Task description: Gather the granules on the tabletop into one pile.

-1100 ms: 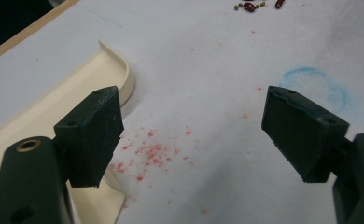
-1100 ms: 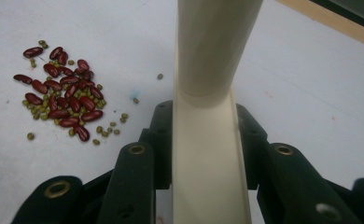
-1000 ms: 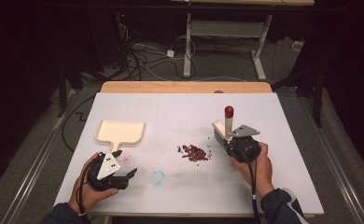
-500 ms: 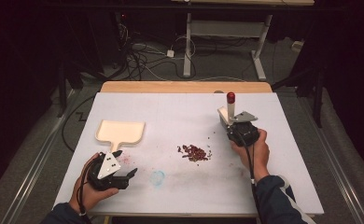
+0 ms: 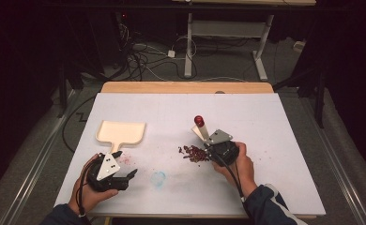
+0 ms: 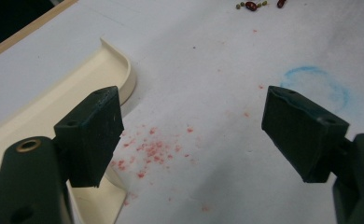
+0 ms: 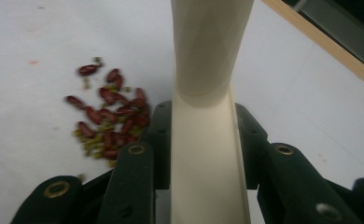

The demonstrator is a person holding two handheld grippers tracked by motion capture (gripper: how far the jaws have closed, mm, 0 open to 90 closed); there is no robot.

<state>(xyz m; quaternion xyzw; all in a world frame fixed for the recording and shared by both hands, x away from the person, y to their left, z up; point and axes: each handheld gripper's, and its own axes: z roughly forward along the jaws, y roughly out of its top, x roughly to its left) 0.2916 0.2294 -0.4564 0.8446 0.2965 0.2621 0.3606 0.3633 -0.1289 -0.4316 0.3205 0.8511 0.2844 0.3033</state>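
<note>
A cream dustpan [image 5: 121, 132] lies at the table's left, its handle pointing toward me. My left gripper [image 5: 127, 163] rests just right of that handle, open, with only stained table between its jaws [image 6: 192, 135]; the dustpan's rim [image 6: 54, 102] runs past its left jaw. A pile of dark red beans [image 5: 194, 153] sits mid-table. My right gripper [image 5: 208, 140] is shut on a cream tool handle [image 5: 202, 129] topped by a red knob [image 5: 199, 120], right beside the pile. In the right gripper view the handle [image 7: 208, 56] rises between the jaws [image 7: 203, 135], with the beans [image 7: 112, 126] to its left.
A faint blue ring mark [image 5: 158, 178] and pink stains [image 6: 147, 149] mark the white table cover [image 5: 275, 140]. A wooden edge [image 5: 186, 87] borders the far side. Beyond it stand a desk frame [image 5: 228, 28] and floor cables [image 5: 143, 56].
My right gripper, still holding the cream tool, has swung left and nearer to me, ending against the bean pile. The left gripper has stayed put.
</note>
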